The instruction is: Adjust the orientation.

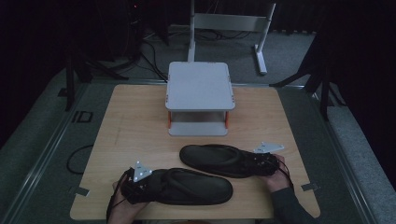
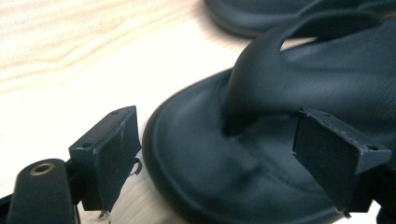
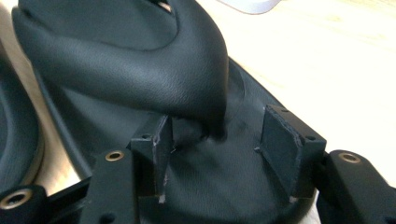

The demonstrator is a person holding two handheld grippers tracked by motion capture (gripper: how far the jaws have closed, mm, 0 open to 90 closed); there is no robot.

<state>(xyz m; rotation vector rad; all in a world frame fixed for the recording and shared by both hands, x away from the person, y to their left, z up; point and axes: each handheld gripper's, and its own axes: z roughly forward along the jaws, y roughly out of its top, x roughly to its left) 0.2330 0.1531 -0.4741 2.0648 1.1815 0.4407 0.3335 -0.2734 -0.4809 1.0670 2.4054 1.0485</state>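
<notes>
Nearest the camera lies the near black sandal [image 1: 194,185], flat at the table's [image 1: 135,126] front edge, the left gripper [image 1: 140,184] at its left end. Left gripper view: jaws spread wide, one off the rim over bare wood, one above the sole [image 2: 224,177], pads pressing nothing. Just behind, the far sandal [image 1: 217,160] has the right gripper [image 1: 261,163] at its right end. Right gripper view: jaws partly closed astride the strap's [image 3: 140,70] root, not squeezing it. High view adds a grey two-tier stand [image 1: 199,95] behind, well apart.
</notes>
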